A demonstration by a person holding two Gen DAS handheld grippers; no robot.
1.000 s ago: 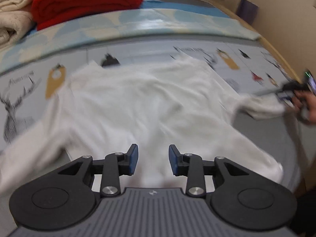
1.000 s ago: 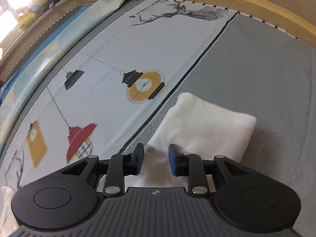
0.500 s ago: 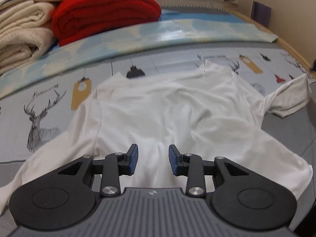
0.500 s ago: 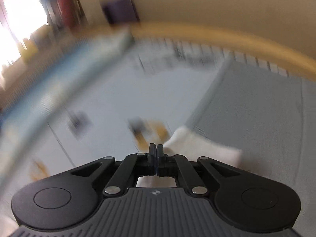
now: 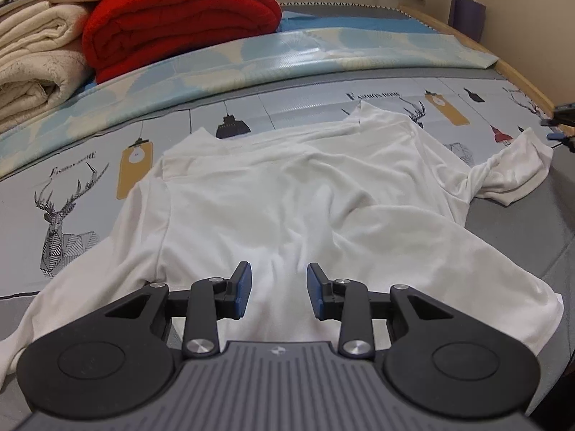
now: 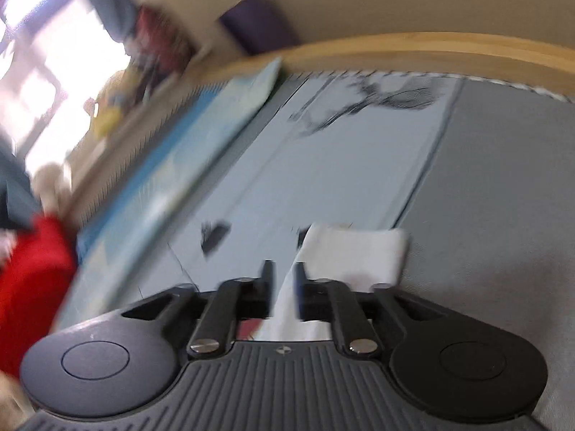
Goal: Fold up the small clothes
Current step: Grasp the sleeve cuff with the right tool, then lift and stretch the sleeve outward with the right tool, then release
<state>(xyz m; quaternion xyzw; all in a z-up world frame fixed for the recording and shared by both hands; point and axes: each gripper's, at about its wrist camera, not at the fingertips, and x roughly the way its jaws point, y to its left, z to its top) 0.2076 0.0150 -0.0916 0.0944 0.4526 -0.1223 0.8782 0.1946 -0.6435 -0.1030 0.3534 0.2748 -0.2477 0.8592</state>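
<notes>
the white shirt [image 5: 287,194] lies spread on the printed bed sheet [image 5: 294,104], collar toward the rolled red blanket [image 5: 172,18] at the far edge, hem toward me, and one short sleeve [image 5: 514,172] reaching to the right edge by the wooden bed frame [image 6: 413,50]. my right gripper [image 6: 284,287] has just been opening: half a second ago its jaws were pressed together on that sleeve's edge, and now they stand apart with the white cloth [image 6: 355,251] showing between and beyond them, no pad pressing it as far as the blurred view lets me tell. i read that as the sleeve released after a tug outward, so flattening is about done and the actual folding has not begun. my left gripper [image 5: 276,291] hovers over the lower middle of the shirt, jaws partly spread and holding nothing, the same gap as a second ago. compared with that earlier view the shirt looks smoother and sharper, the right sleeve lies flatter and clear of the body, and the right view has swung up toward the window.
</notes>
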